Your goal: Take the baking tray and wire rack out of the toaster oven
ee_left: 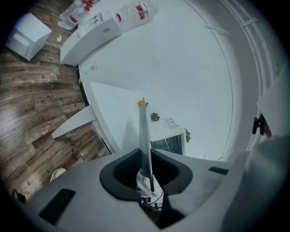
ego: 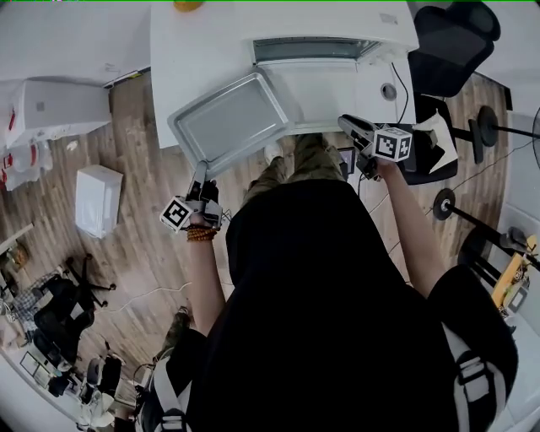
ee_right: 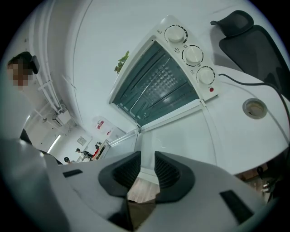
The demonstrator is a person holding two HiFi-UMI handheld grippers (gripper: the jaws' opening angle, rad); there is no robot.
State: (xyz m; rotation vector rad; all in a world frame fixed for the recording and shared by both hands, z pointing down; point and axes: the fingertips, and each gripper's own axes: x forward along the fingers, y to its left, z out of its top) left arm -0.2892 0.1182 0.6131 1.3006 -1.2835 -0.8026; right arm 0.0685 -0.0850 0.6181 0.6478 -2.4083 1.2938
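Tray (ego: pixel 232 118) is held outside the oven (ee_right: pixel 158 86), pinched at its rim by the left gripper (ee_left: pixel 146 168); right gripper (ee_right: pixel 147 165) is seen narrowly parted, empty. Stiff, light, slick metal, judged best gripped by the rim.

The white table (ego: pixel 194 59) bears the toaster oven (ego: pixel 337 21), door (ego: pixel 325 93) folded down, a black cable (ego: pixel 403 84) beside it and a yellow thing (ego: pixel 187 5) behind

Wood-plank floor (ego: pixel 143 253), white table (ego: pixel 194 51), black office chair (ego: pixel 451 42)
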